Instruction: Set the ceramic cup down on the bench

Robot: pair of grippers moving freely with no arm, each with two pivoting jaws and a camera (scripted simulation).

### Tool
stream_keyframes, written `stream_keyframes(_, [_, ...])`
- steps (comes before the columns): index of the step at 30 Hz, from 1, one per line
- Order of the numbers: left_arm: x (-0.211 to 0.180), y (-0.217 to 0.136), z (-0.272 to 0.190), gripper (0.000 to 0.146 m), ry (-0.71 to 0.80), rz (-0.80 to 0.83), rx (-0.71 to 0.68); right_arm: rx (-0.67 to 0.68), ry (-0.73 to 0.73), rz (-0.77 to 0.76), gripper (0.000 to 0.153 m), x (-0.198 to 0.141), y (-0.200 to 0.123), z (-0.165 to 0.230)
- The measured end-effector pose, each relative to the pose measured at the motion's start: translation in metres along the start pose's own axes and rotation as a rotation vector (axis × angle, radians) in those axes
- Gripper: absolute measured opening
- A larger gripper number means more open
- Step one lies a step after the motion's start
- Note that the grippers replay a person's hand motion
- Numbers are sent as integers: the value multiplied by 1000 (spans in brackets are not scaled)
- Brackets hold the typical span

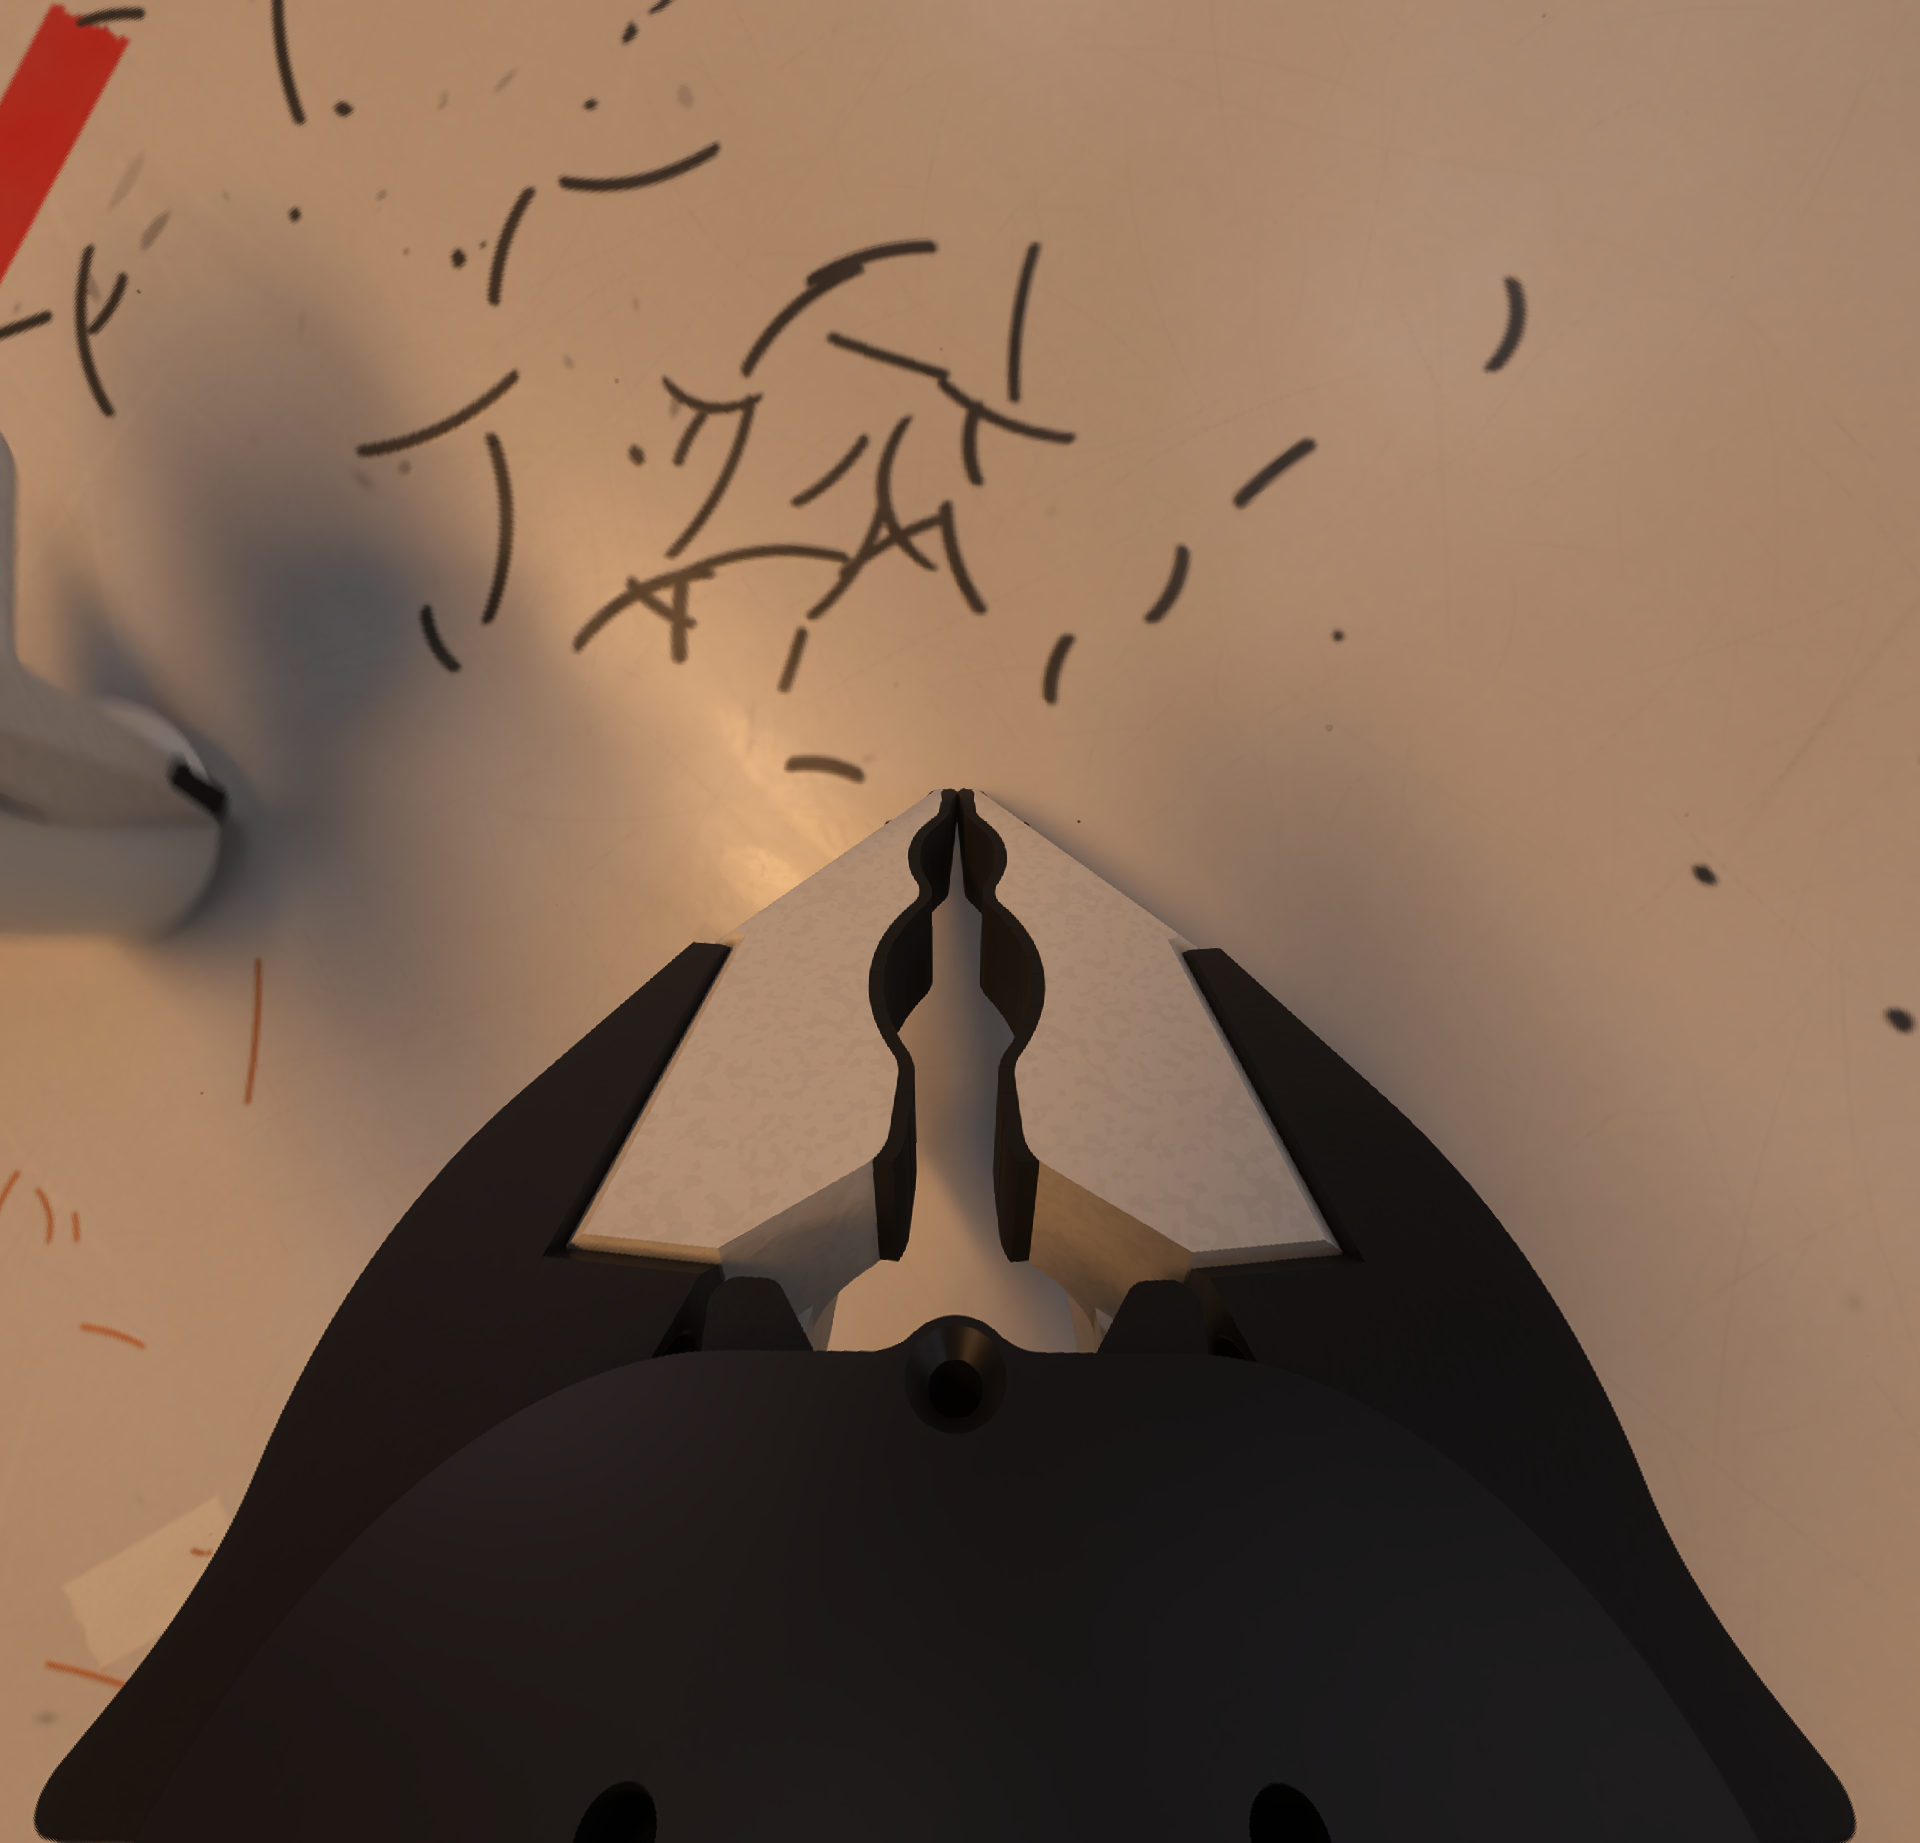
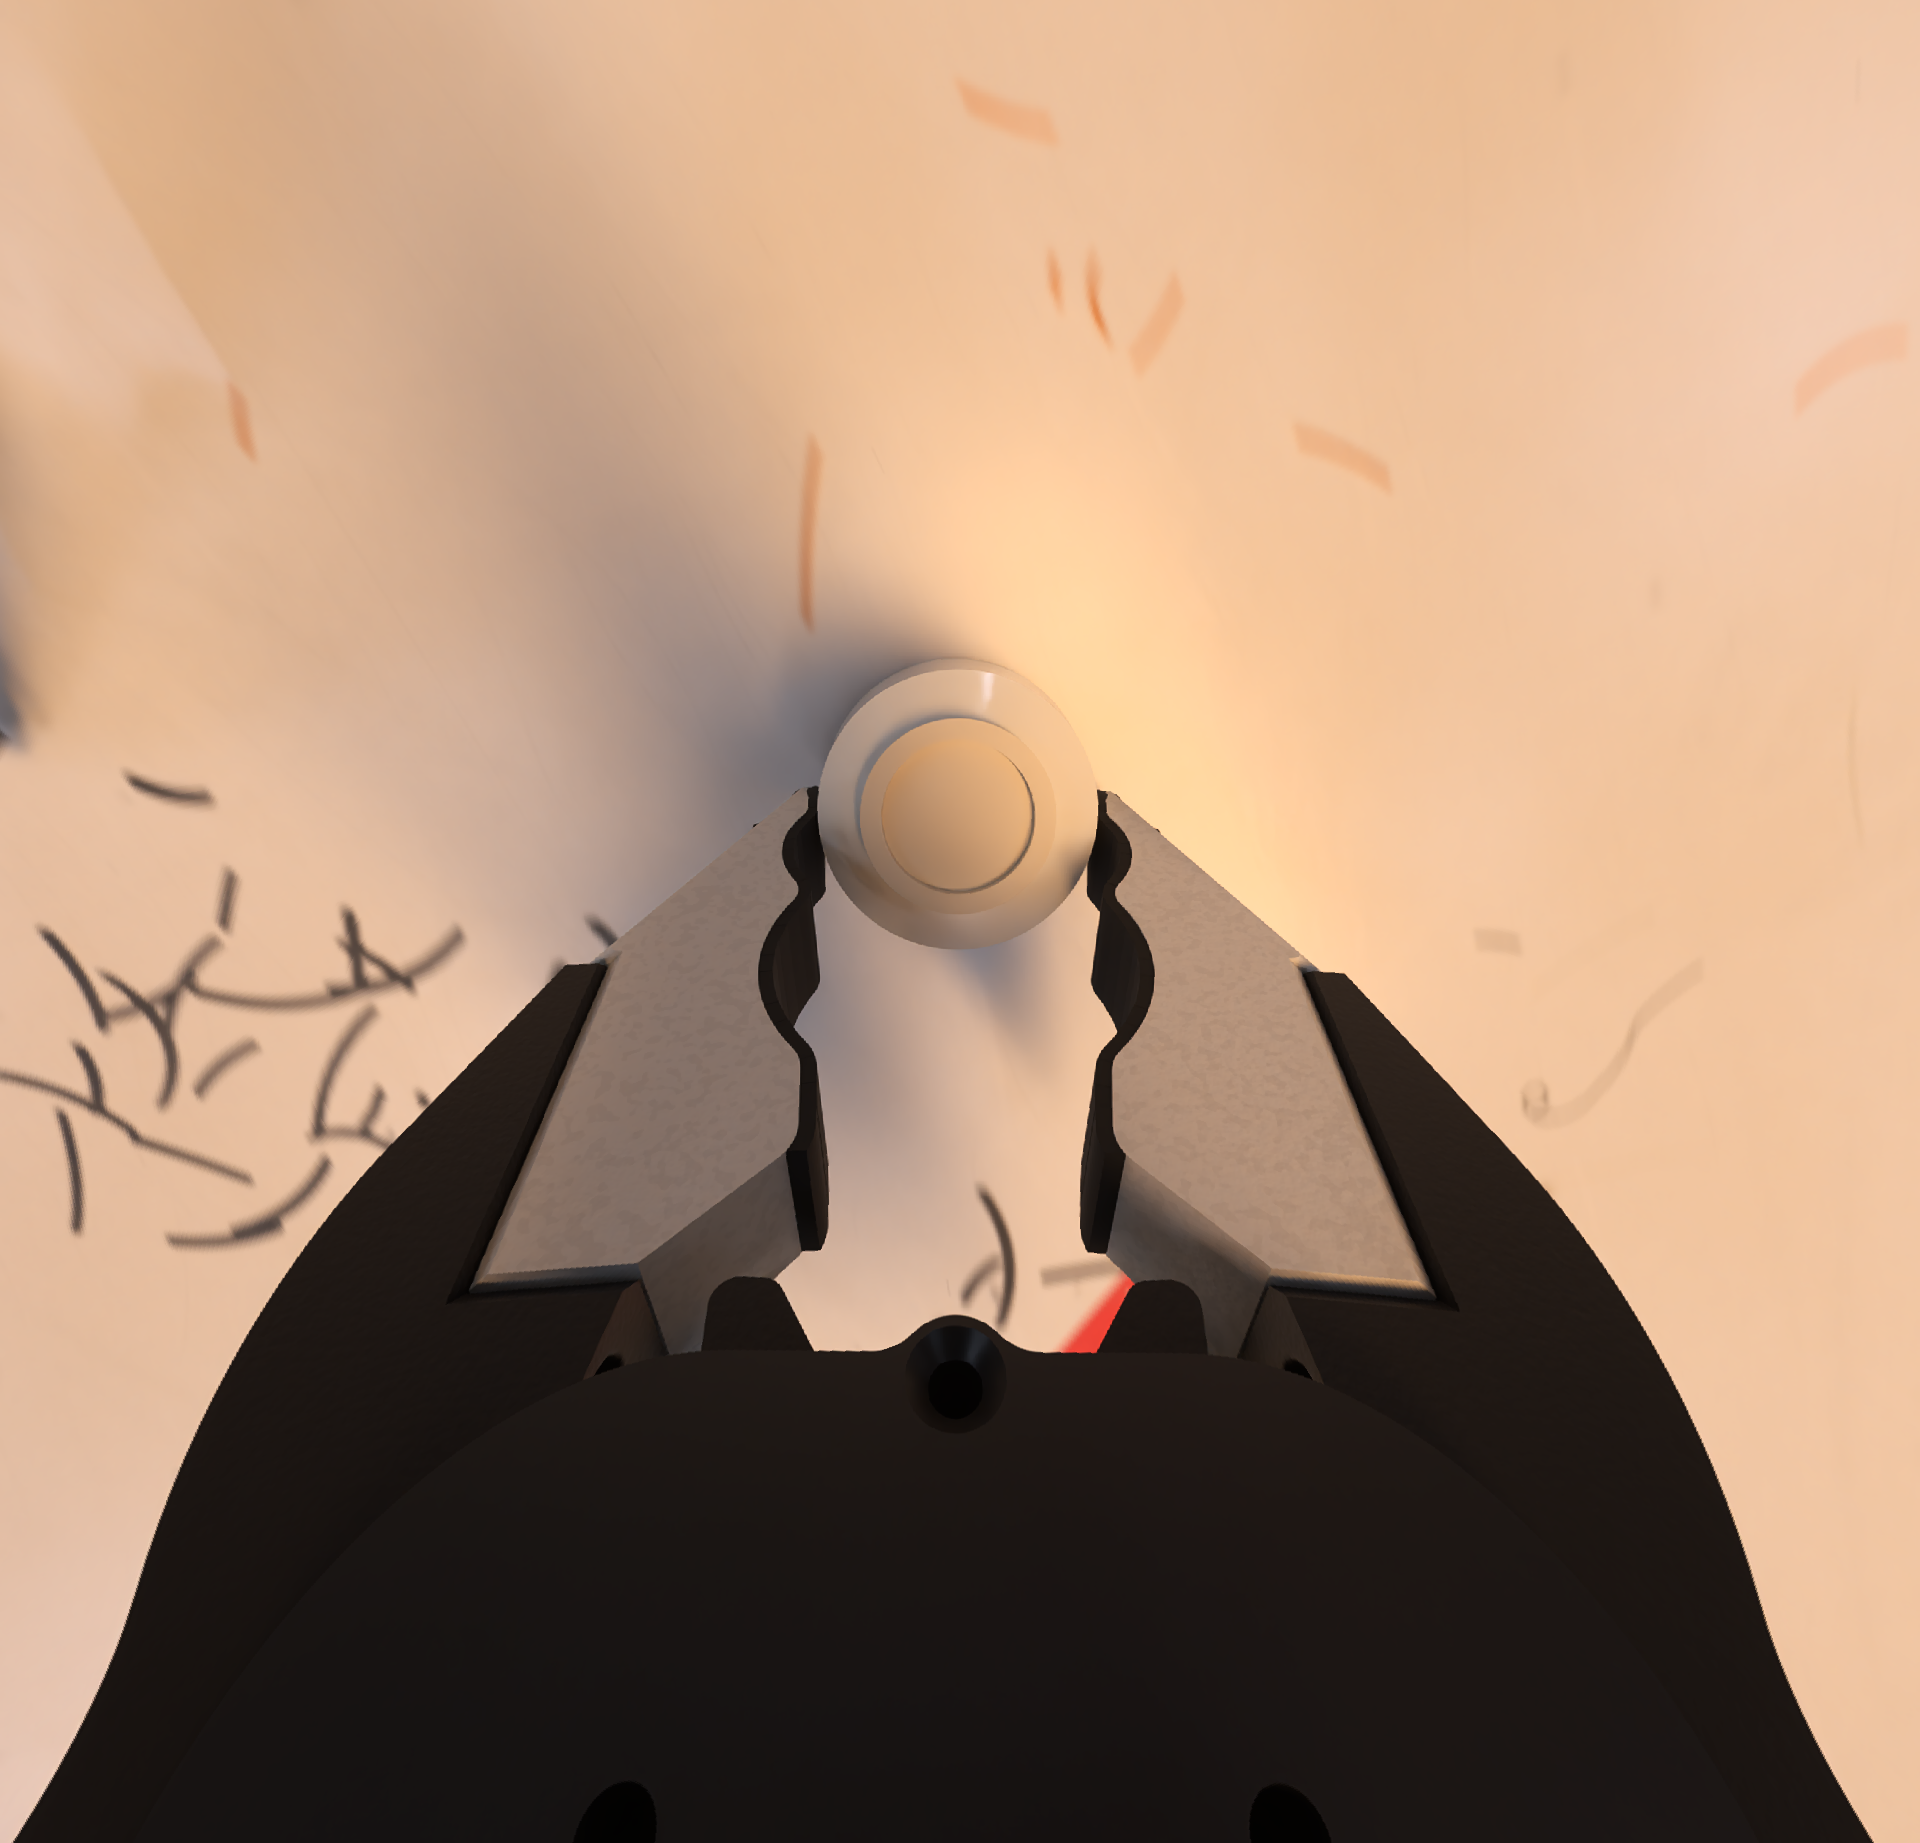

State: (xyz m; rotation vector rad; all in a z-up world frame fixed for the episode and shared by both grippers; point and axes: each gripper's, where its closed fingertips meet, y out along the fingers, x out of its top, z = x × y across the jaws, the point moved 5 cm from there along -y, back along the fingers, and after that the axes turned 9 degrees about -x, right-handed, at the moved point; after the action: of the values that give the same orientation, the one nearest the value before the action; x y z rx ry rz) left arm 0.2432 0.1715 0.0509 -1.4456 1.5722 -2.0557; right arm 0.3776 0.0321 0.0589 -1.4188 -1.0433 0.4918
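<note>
The ceramic cup (image 2: 956, 806) is white and round. In the right wrist view I see it end-on, with a ringed circular face turned to the camera. My right gripper (image 2: 956, 822) is shut on the cup, one fingertip against each side. The tan bench (image 2: 1455, 650) lies behind the cup, and a soft shadow sits close by the cup's upper left. I cannot tell whether the cup touches the bench. My left gripper (image 1: 956, 801) is shut and empty above the bench (image 1: 1455, 183), its tips together.
Black scribble marks (image 1: 831, 484) and orange marks (image 2: 1101, 297) cover the bench. A red tape strip (image 1: 52, 120) lies at the upper left. A white shape with a black tip (image 1: 114, 796) enters from the left edge. A pale tape scrap (image 1: 145, 1585) lies at the lower left.
</note>
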Motion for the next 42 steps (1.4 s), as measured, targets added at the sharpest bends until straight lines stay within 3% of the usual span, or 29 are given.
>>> stream_keyframes(3, [0, 0, 0, 0, -2, -1, 1, 79, -197, -76, 51, 30, 0, 56])
stream_keyframes(5, [0, 0, -1, 0, 1, 2, 4, 114, -317, -42, 51, 20, -10, 83])
stream_keyframes(8, [0, 0, -1, 0, 4, 3, 7, 48, -123, 10, 51, 3, -7, 33])
stream_keyframes(10, [-1, 0, -1, 0, 3, 3, 8, 15, -50, -16, 51, 19, 2, 14])
stream_keyframes(12, [-1, 0, -1, 0, 0, 0, 5, 61, -178, -68, 51, 41, 2, 48])
stream_keyframes(14, [-1, -1, -1, 0, 1, 0, 5, 108, -331, -53, 51, 40, -5, 84])
stream_keyframes(17, [-2, -1, -1, 0, 2, 0, 8, 93, -251, 9, 51, 31, -6, 58])
stream_keyframes(19, [-2, -1, -1, 0, 4, 3, 13, 48, -181, -10, 51, 46, 3, 34])
stream_keyframes(21, [-2, -1, -1, 0, 4, 3, 14, 80, -248, -62, 51, 62, 5, 54])
stream_keyframes(24, [-3, -2, 0, 0, -3, -3, 8, 152, -395, -39, 51, 48, -8, 94])
stream_keyframes(26, [-3, -2, 0, 0, -3, -2, 9, 126, -309, 2, 51, 35, -8, 70])
stream_keyframes(28, [-3, -2, 0, 0, -4, 1, 12, 50, -204, 8, 51, 44, 1, 36])
stream_keyframes(29, [-3, -2, 0, 0, -5, 0, 13, 50, -187, -11, 51, 54, 4, 34])
stream_keyframes(31, [-3, -2, -1, 0, -7, -3, 11, 93, -293, -52, 51, 68, 4, 67])
stream_keyframes(34, [-3, -1, -2, 0, 0, 1, 13, 165, -423, -5, 51, 46, -11, 103])
stream_keyframes(35, [-3, -1, -2, 0, -3, -2, 12, 176, -370, 20, 51, 35, -13, 93])
stream_keyframes(37, [-3, -1, -2, 0, -5, -2, 10, 72, -229, 60, 51, 22, -9, 46])
stream_keyframes(39, [-3, -1, -2, 0, -3, 2, 18, 26, -87, 18, 51, 30, 1, 12])
stream_keyframes(42, [-3, -1, -3, 0, 0, -2, 25, 65, -188, -62, 51, 45, 1, 45])
